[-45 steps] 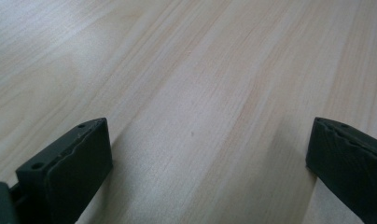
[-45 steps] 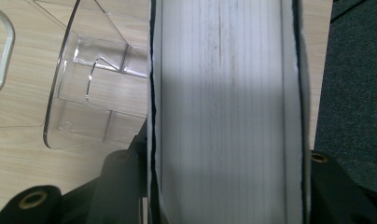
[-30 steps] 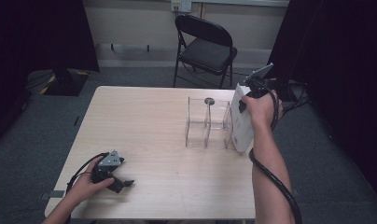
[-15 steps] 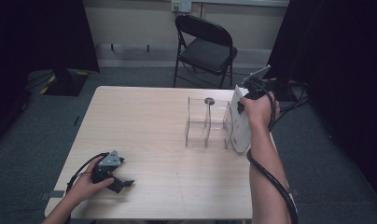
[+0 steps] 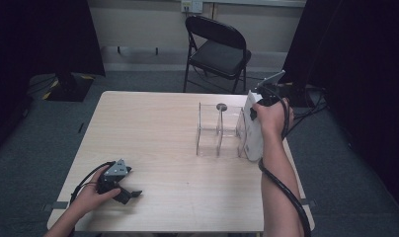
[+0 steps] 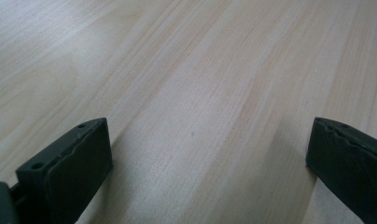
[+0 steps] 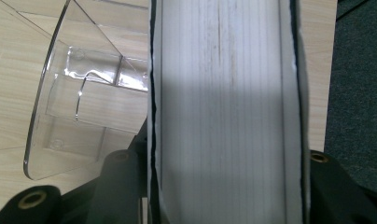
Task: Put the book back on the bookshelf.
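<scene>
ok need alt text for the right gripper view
A thick white book, page edges facing the camera, sits clamped between the right gripper's black jaws. To its left stands a clear acrylic rack on the pale wooden table; dark carpet shows at right.

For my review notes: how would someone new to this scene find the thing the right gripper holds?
Start at the wooden table and go to its right edge, beside the clear acrylic divider rack. There the right gripper clamps a thick white book, standing nearly upright. It is the one opaque white block there; the rack beside it is see-through.
</scene>
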Demonstrator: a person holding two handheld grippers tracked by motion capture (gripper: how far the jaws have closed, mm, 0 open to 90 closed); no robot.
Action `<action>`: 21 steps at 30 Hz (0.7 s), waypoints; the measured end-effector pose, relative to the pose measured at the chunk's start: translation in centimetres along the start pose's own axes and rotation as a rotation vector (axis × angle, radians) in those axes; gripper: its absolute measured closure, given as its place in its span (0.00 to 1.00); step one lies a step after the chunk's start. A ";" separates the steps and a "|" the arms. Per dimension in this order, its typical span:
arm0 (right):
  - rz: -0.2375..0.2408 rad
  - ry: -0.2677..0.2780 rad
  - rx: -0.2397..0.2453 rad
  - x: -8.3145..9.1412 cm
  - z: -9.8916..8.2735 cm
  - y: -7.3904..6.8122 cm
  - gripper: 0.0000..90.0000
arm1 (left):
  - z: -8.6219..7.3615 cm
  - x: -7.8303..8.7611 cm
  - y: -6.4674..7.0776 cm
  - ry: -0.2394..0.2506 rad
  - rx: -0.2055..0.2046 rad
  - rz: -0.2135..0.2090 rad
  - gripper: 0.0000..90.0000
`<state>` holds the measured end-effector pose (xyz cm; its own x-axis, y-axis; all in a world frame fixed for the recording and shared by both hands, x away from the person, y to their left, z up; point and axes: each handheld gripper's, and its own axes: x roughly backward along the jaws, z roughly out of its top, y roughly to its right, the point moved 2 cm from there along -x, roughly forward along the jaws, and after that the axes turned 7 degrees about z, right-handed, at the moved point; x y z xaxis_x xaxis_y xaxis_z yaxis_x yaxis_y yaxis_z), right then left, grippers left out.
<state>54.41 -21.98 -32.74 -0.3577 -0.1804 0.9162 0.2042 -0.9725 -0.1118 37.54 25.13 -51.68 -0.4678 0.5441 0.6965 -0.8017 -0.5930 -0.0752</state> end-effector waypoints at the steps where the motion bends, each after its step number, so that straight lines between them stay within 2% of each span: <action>1: 0.001 0.001 0.003 0.0 0.0 0.0 0.58 | 0.0 0.0 0.0 0.000 0.000 0.000 0.00; 21: 0.011 0.010 0.005 0.1 -0.4 0.6 0.52 | 0.0 0.0 0.0 0.000 0.000 -0.001 0.00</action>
<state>54.16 -22.65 -32.82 -0.3649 -0.1926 0.9109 0.2130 -0.9697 -0.1197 37.54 25.13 -51.68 -0.4673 0.5444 0.6966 -0.8019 -0.5929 -0.0745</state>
